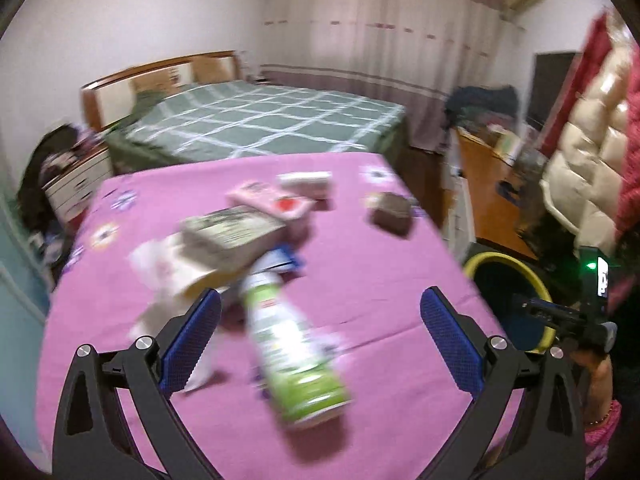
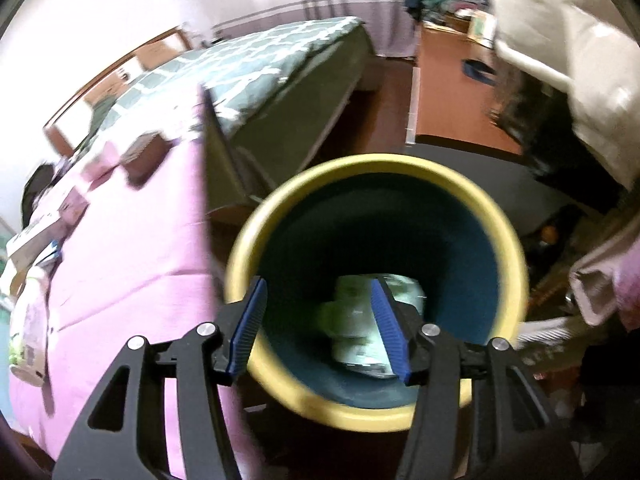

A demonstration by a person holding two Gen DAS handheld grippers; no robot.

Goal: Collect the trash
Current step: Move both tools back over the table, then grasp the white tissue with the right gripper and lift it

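My left gripper (image 1: 320, 336) is spread wide over the pink cloth (image 1: 380, 272), jaws apart and clamping nothing; the green-and-white spray can (image 1: 296, 356) lies on its side between them, untouched, the likely next pickup. Behind it sit a heap of boxes (image 1: 236, 236) and a small brown box (image 1: 392, 212), remaining trash. My right gripper (image 2: 320, 328) hangs over the yellow-rimmed bin (image 2: 280, 208), jaws partly apart and empty; pale packaging (image 2: 356, 320) rests at the bin bottom, probably dropped wrappers, though blur hides detail. The bin stands on the floor just beside the cloth's edge, handy for short carries. Room: green checked bed (image 1: 272, 120), curtains beyond.
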